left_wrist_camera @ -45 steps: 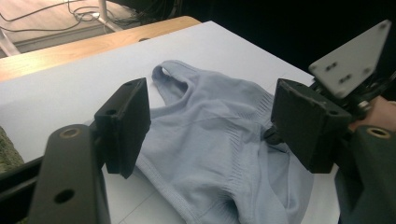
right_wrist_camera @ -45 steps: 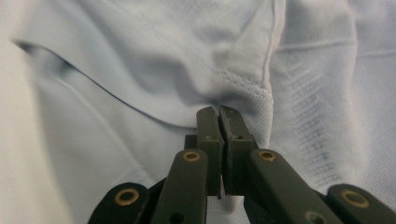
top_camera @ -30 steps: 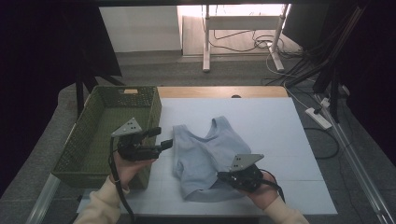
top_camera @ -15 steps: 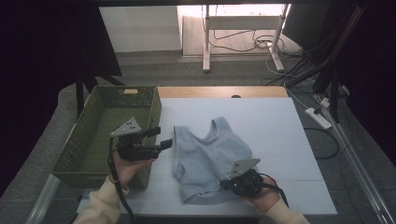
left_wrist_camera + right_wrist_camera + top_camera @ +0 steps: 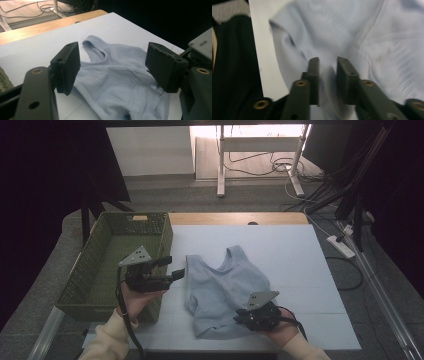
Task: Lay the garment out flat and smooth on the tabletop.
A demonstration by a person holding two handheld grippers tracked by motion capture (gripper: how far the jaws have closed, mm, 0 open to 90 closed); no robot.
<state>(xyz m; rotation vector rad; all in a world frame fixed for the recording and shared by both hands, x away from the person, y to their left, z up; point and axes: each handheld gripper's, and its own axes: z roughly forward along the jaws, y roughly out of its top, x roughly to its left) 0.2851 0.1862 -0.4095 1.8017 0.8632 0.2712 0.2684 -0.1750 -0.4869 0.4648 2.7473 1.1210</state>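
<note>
A: Since the earlier picture, your right gripper (image 5: pixel 239 316) has slid a little toward the near edge of the light blue top (image 5: pixel 225 290), and its jaws have just been opening. In the right gripper view there is now a small gap between them, with cloth under and between the pads, but they do not press it. The hem looks released.

B: And my left gripper (image 5: pixel 175 268)?

A: It hovers beside the basket (image 5: pixel 85 280), jaws wide apart, nothing between them. In the left gripper view you look across the top (image 5: pixel 117 80) through the open jaws.

B: Where is the garment now?

A: It lies flat on the white table cover (image 5: pixel 300 265), near the middle, straps pointing away from you, just beside the basket and outside it.

B: So which step is this?

A: I judge that you are arranging the top, between two grips. The next move probably calls for a new hold: lower the right jaws on the hem, bring the left to the strap side, and close on one layer of cloth only if you wish to fold it.

B: The count?

A: One top, one basket, two grippers.
</note>
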